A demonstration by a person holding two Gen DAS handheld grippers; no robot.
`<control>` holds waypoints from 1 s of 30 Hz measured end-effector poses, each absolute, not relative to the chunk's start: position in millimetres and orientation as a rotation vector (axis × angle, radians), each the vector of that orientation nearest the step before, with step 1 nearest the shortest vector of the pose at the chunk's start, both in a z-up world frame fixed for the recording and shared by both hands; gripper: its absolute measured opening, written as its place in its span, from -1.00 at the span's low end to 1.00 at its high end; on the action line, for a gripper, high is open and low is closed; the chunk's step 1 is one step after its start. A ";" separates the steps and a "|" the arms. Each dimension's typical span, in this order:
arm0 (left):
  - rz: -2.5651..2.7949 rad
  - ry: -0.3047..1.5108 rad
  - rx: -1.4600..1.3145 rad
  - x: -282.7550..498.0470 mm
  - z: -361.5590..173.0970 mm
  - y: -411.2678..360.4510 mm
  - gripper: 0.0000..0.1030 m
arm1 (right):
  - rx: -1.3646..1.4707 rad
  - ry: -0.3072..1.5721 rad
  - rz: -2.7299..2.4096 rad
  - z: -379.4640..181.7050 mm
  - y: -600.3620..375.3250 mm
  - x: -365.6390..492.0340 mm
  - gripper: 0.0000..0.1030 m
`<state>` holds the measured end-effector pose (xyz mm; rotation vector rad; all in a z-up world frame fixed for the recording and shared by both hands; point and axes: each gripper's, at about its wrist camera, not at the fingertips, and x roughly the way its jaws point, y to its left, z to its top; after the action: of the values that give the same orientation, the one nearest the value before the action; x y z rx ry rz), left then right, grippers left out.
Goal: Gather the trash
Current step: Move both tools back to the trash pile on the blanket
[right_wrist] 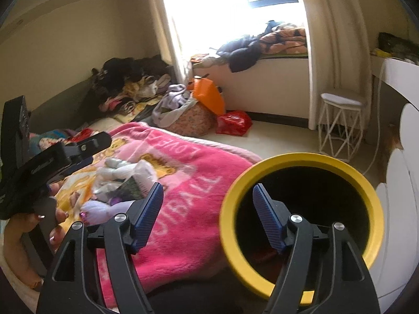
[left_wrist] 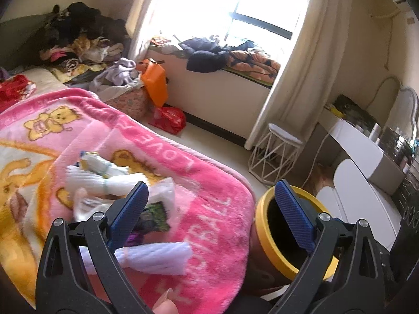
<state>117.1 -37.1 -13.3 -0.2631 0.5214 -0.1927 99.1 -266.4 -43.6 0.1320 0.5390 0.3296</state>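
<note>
A pile of trash lies on the pink blanket (left_wrist: 209, 209): white tissue wads (left_wrist: 89, 180), a dark green-purple wrapper (left_wrist: 153, 216), a pale lilac wad (left_wrist: 159, 257). My left gripper (left_wrist: 212, 198) is open and empty above the blanket edge, the pile at its left finger. A yellow-rimmed black bin (left_wrist: 264, 225) stands just right of the bed. In the right wrist view my right gripper (right_wrist: 208, 196) is open and empty, its right finger over the bin (right_wrist: 301, 162). The pile (right_wrist: 123, 180) lies to its left, below the left gripper's black body (right_wrist: 52, 157).
A white wire stool (right_wrist: 340, 125) and a white desk (left_wrist: 366, 157) stand right of the bin. Red (right_wrist: 233, 123) and orange (right_wrist: 209, 94) bags and a laundry basket (right_wrist: 188, 120) sit on the floor by the window bench. Clothes are heaped at the bed's far end (left_wrist: 78, 39).
</note>
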 end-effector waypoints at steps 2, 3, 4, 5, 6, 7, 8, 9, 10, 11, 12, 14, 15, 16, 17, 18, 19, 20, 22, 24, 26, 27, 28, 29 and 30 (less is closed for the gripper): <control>-0.173 0.517 -0.274 116.3 -12.8 -27.3 0.73 | 0.112 0.538 0.359 -41.8 -255.6 99.7 0.38; -0.167 0.515 -0.277 115.7 -12.8 -23.7 0.73 | 0.103 0.538 0.370 -41.3 -250.7 99.3 0.40; -0.156 0.513 -0.282 115.2 -12.5 -18.4 0.73 | 0.093 0.537 0.386 -40.5 -245.4 99.3 0.43; -0.149 0.512 -0.285 114.9 -12.5 -14.8 0.73 | 0.081 0.538 0.407 -39.7 -238.9 100.5 0.44; -0.141 0.511 -0.289 116.4 -12.1 -8.0 0.73 | 0.072 0.542 0.426 -39.4 -232.4 101.9 0.46; -0.129 0.509 -0.293 116.3 -12.1 -2.0 0.73 | 0.061 0.541 0.442 -39.0 -227.8 102.2 0.48; -0.121 0.508 -0.296 116.0 -12.2 1.7 0.73 | 0.045 0.541 0.462 -38.8 -221.1 103.0 0.49; -0.110 0.507 -0.300 116.0 -12.2 7.3 0.73 | 0.030 0.543 0.475 -38.8 -215.0 103.6 0.50; -0.101 0.506 -0.304 116.0 -12.3 11.0 0.73 | 0.012 0.544 0.490 -39.1 -208.2 104.0 0.51; -0.086 0.503 -0.311 116.0 -12.4 18.4 0.73 | -0.009 0.544 0.511 -39.3 -200.7 104.7 0.51; -0.077 0.502 -0.315 116.1 -12.4 22.0 0.73 | -0.021 0.545 0.525 -39.6 -193.7 104.5 0.52; -0.056 0.502 -0.326 116.8 -13.7 32.6 0.73 | -0.055 0.551 0.562 -41.2 -180.1 106.6 0.53; -0.042 0.504 -0.331 117.4 -15.2 39.3 0.73 | -0.066 0.556 0.572 -42.0 -175.6 107.7 0.54; -0.037 0.505 -0.334 117.8 -15.8 43.4 0.73 | -0.083 0.563 0.586 -43.3 -168.9 109.5 0.54; -0.024 0.507 -0.341 118.3 -17.0 50.5 0.73 | -0.095 0.567 0.595 -44.5 -164.6 110.4 0.55; -0.014 0.508 -0.344 118.0 -18.0 54.5 0.73 | -0.111 0.570 0.607 -45.7 -158.7 112.3 0.55; -0.007 0.510 -0.345 117.7 -18.9 57.9 0.73 | -0.127 0.575 0.619 -47.0 -153.0 114.1 0.56; 0.006 0.516 -0.349 118.6 -20.8 64.3 0.73 | -0.141 0.580 0.633 -48.5 -147.4 115.6 0.57; 0.021 0.523 -0.354 119.3 -24.4 72.0 0.73 | -0.158 0.589 0.650 -51.3 -140.7 119.9 0.59; 0.037 0.536 -0.362 120.3 -28.9 80.5 0.73 | -0.182 0.601 0.667 -55.2 -132.0 124.4 0.59; 0.047 0.553 -0.376 123.0 -35.1 88.7 0.73 | -0.195 0.612 0.678 -59.3 -126.2 128.9 0.59; 0.046 0.563 -0.386 125.2 -38.7 92.9 0.73 | -0.204 0.620 0.682 -62.3 -122.4 132.6 0.59; 0.045 0.570 -0.393 127.0 -41.1 95.4 0.73 | -0.206 0.627 0.686 -64.3 -120.6 134.5 0.59; 0.049 0.582 -0.403 130.1 -45.5 100.0 0.73 | -0.211 0.635 0.688 -66.8 -117.7 136.8 0.59; 0.046 0.592 -0.412 133.1 -48.5 102.7 0.73 | -0.217 0.647 0.691 -70.1 -114.6 140.6 0.59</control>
<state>133.1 102.7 -48.5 -0.4118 0.5920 0.0461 140.6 -114.6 -70.1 -0.2174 0.6474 0.6911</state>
